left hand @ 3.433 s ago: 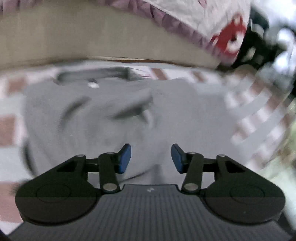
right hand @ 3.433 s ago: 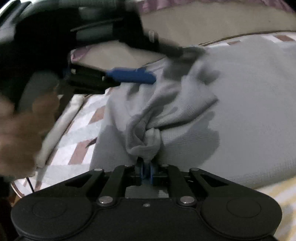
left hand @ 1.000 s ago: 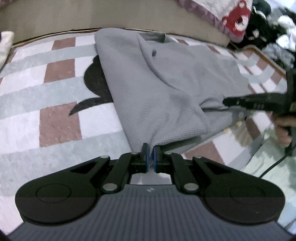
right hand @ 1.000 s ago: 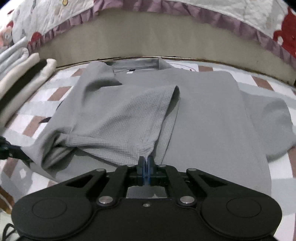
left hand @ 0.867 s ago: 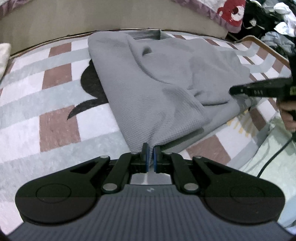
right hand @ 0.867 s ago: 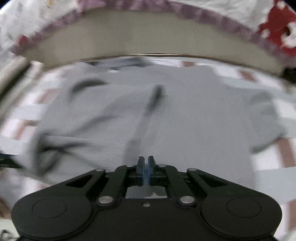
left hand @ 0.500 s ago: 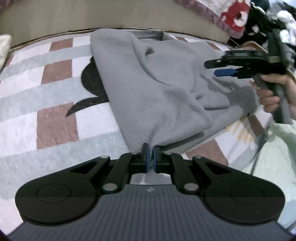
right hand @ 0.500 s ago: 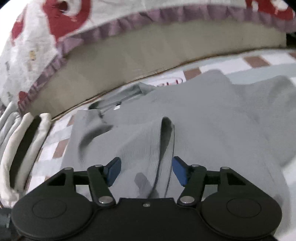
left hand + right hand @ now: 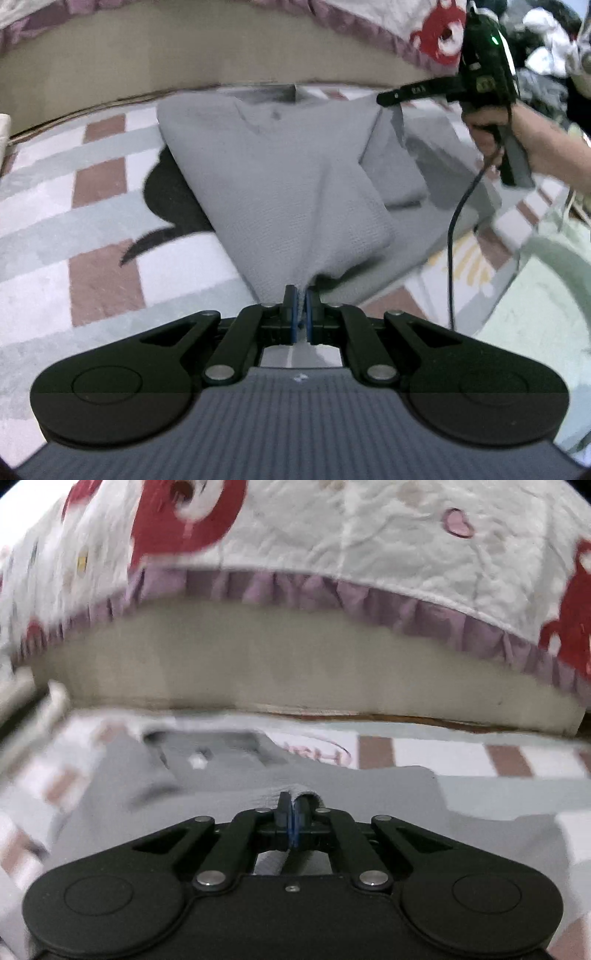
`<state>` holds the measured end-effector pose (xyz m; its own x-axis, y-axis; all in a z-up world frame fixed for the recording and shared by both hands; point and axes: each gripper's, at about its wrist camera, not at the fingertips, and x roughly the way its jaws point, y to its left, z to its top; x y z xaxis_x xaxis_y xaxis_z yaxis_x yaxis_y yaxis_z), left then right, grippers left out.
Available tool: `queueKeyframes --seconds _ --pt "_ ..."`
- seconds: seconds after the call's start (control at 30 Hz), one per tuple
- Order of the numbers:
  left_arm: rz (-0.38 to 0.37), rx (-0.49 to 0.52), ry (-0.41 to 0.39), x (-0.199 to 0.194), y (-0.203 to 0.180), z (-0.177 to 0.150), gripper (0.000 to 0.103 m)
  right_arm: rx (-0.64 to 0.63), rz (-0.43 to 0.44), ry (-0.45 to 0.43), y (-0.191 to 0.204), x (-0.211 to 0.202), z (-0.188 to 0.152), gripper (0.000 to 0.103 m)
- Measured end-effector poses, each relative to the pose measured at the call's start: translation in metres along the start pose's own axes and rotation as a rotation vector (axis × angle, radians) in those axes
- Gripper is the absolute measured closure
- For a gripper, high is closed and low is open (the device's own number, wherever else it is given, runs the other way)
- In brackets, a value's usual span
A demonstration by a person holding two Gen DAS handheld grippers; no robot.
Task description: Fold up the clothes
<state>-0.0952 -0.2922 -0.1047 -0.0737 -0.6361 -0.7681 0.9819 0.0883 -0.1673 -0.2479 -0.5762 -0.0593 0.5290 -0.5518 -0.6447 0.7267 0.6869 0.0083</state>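
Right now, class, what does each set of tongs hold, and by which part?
Both hold the grey shirt: left tongs pinch its near corner, right tongs a raised fold edge.

A checked rug of brown, white and grey squares covers the floor before a beige bed base under a white quilt with red figures and a purple frill.

Readable text: almost none. Small pale marking on black arm of right gripper, seen from left wrist view; characters too small to make out. Pink oval emblem with lettering on rug beside grey shirt; blurred, illegible.
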Motion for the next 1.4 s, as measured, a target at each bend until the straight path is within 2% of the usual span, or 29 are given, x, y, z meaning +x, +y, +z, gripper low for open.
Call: queueKeyframes --seconds 0.1,0.2,0.23,0.27,0.3,0.33,0.37,0.4,0.47,0.53,0.6,0.63,0.67,0.77,0.8,0.83,0.87,0.9,0.93,1.0,1.1,1.2,1.27,1.3,1.33,1.37,1.4 --pt "0.010 0.026 0.042 0.008 -0.003 -0.004 0.100 0.004 -0.010 0.124 -0.006 0.013 -0.004 0.101" --pt "0.002 0.016 0.050 0.005 0.000 -0.005 0.100 0.010 -0.040 0.153 -0.015 0.018 -0.016 0.097" --pt "-0.007 0.015 0.056 0.004 0.001 -0.005 0.100 0.034 -0.074 0.153 -0.017 0.018 -0.019 0.092" --pt "-0.015 0.013 0.061 0.003 0.002 -0.005 0.099 0.063 -0.118 0.142 -0.017 0.012 -0.022 0.081" --pt "-0.030 0.033 0.069 0.002 0.000 -0.006 0.098 0.098 -0.148 0.131 -0.018 0.004 -0.026 0.079" --pt "-0.049 0.072 0.078 0.000 -0.003 -0.006 0.096 0.140 -0.115 0.113 -0.018 -0.006 -0.030 0.078" --pt "-0.068 0.111 0.088 -0.002 -0.007 -0.007 0.089 0.183 -0.066 0.091 -0.019 -0.018 -0.035 0.078" --pt "-0.077 0.163 0.083 -0.006 -0.012 -0.008 0.086 0.224 0.004 0.081 -0.019 -0.027 -0.040 0.078" --pt "-0.063 0.238 0.027 -0.014 -0.022 -0.007 0.077 0.297 0.153 0.103 -0.018 -0.040 -0.054 0.076" --pt "-0.064 0.230 -0.032 -0.019 -0.026 -0.002 0.072 0.340 0.234 0.151 -0.015 -0.043 -0.066 0.072" --pt "-0.079 0.188 -0.087 -0.021 -0.026 0.004 0.066 0.360 0.262 0.180 -0.011 -0.044 -0.078 0.065" --pt "-0.077 0.177 -0.112 -0.020 -0.028 0.006 0.063 0.356 0.260 0.183 -0.008 -0.043 -0.083 0.054" --pt "-0.063 0.177 -0.135 -0.017 -0.031 0.007 0.058 0.352 0.258 0.186 -0.005 -0.043 -0.087 0.048" --pt "-0.029 0.250 -0.178 0.000 -0.047 0.013 0.051 0.321 0.249 0.171 0.005 -0.042 -0.098 0.047" --pt "-0.039 0.268 -0.180 0.006 -0.051 0.014 0.051 0.277 0.251 0.150 0.009 -0.041 -0.097 0.050" --pt "-0.066 0.277 -0.173 0.013 -0.054 0.016 0.051 0.226 0.248 0.147 0.014 -0.040 -0.097 0.082" --pt "-0.089 0.273 -0.146 0.020 -0.056 0.017 0.054 0.174 0.242 0.147 0.019 -0.040 -0.096 0.097" --pt "-0.106 0.254 -0.098 0.029 -0.057 0.020 0.083 0.145 0.239 0.126 0.020 -0.045 -0.093 0.097" --pt "-0.127 0.218 -0.051 0.037 -0.056 0.022 0.103 0.123 0.236 0.099 0.020 -0.051 -0.089 0.098" --pt "-0.182 0.119 -0.025 0.041 -0.050 0.021 0.103 0.079 0.229 0.045 0.019 -0.063 -0.081 0.098" --pt "-0.264 -0.002 0.003 0.042 -0.042 0.020 0.103 -0.023 0.174 0.033 0.019 -0.073 -0.072 0.098" --pt "-0.302 -0.031 0.061 0.051 -0.043 0.019 0.103 -0.135 0.104 0.116 0.018 -0.062 -0.073 0.098" --pt "-0.300 -0.019 0.118 0.060 -0.048 0.012 0.103 -0.136 0.089 0.211 0.017 -0.051 -0.076 0.097" --pt "-0.289 -0.020 0.116 0.061 -0.051 0.009 0.103 -0.137 0.078 0.231 0.019 -0.050 -0.078 0.095" --pt "-0.275 -0.028 0.107 0.059 -0.053 0.008 0.102 -0.139 0.054 0.228 0.022 -0.053 -0.079 0.090" --pt "-0.256 -0.038 0.107 0.057 -0.055 0.009 0.100 -0.141 0.026 0.222 0.025 -0.056 -0.079 0.077" --pt "-0.244 -0.033 0.101 0.053 -0.057 0.011 0.097 -0.136 0.004 0.213 0.027 -0.059 -0.081 0.071"
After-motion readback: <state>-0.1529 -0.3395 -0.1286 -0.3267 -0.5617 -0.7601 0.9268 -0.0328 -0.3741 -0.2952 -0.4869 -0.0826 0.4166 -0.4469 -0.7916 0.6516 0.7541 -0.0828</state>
